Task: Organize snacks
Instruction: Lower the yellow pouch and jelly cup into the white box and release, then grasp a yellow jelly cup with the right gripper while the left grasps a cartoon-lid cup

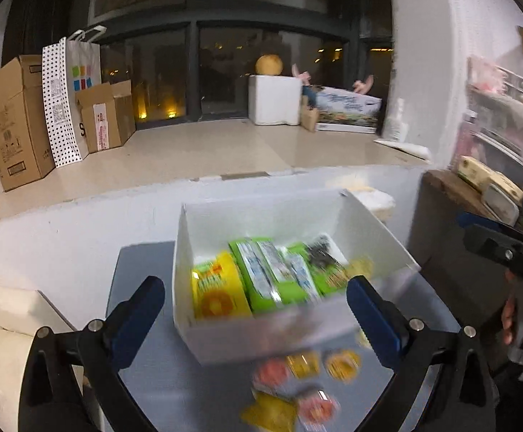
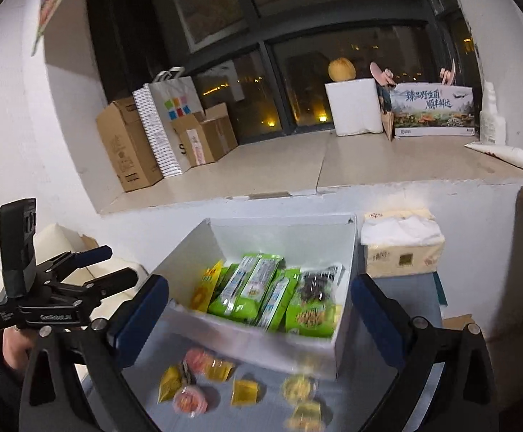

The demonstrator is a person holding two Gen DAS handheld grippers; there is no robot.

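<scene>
A white open box (image 1: pixel 279 338) stands on a grey table (image 1: pixel 146 360). It holds green snack packs (image 1: pixel 272 273), a yellow pack (image 1: pixel 218 291) and a dark pack (image 1: pixel 322 252). Several small yellow and pink wrapped snacks (image 1: pixel 297 378) lie loose on the table in front of it. My left gripper (image 1: pixel 258 309) hangs open just before the box, holding nothing. In the right wrist view the same box (image 2: pixel 261 345), green packs (image 2: pixel 261 295) and loose snacks (image 2: pixel 225 385) appear. My right gripper (image 2: pixel 258 309) is open and empty there too. The left gripper (image 2: pixel 92 270) shows at the left, held by a hand.
A tissue pack (image 2: pixel 401 248) sits right of the box. Behind is a white wall and a window ledge (image 2: pixel 369 165) with cardboard boxes (image 2: pixel 128 147), a paper bag (image 2: pixel 168 122) and a white foam box (image 2: pixel 355 108). A pale cushion (image 1: pixel 2 360) lies left of the table.
</scene>
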